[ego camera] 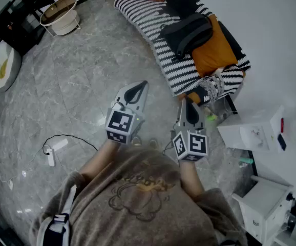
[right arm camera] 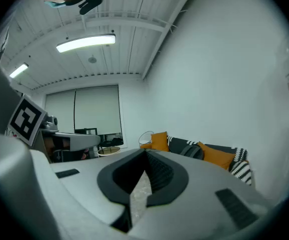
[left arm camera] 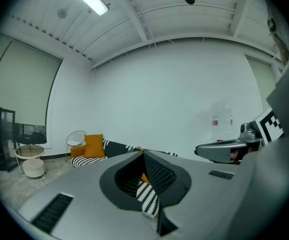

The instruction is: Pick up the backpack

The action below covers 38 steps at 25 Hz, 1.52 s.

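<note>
Both pressed together, empty: left hand-held gripper (ego camera: 142, 86), right hand-held gripper (ego camera: 187, 104); backpack (ego camera: 187, 33) lies on striped sofa (ego camera: 149, 17), well apart from them.

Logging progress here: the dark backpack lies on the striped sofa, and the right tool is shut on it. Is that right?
No. The right tool is shut, but on nothing: the head view shows it well short of the backpack, which lies untouched on the striped sofa.
</note>
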Each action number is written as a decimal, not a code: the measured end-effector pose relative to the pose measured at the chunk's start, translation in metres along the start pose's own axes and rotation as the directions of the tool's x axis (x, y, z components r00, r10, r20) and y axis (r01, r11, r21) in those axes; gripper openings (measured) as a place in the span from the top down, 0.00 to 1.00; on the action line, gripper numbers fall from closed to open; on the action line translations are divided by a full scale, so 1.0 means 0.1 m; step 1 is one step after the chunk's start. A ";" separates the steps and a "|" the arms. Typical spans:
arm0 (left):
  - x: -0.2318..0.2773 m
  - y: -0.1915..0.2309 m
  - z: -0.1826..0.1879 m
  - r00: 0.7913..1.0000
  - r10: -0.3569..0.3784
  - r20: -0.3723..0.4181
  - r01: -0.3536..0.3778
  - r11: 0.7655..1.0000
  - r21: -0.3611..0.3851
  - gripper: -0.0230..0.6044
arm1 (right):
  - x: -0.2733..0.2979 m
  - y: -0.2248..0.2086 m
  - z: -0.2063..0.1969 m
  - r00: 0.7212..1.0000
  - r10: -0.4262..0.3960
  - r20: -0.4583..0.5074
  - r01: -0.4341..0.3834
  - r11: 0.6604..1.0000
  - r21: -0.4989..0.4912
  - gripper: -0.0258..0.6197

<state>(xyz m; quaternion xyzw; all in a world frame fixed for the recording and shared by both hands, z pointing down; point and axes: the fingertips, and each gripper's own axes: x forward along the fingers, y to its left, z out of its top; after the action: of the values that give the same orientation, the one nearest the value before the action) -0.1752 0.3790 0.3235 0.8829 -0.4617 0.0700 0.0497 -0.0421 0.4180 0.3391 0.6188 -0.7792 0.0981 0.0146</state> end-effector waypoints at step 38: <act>1.04 0.67 -0.06 0.995 -0.095 -0.022 0.096 0.995 0.038 0.96 | 0.99 -0.39 -0.04 0.996 -0.072 0.061 0.069 0.996 0.061 0.95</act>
<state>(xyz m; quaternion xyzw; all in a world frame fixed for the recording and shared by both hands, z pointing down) -0.1716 0.2575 0.3483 0.9039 -0.4171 0.0853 0.0404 -0.0280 0.3152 0.3625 0.6489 -0.7537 0.1010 -0.0247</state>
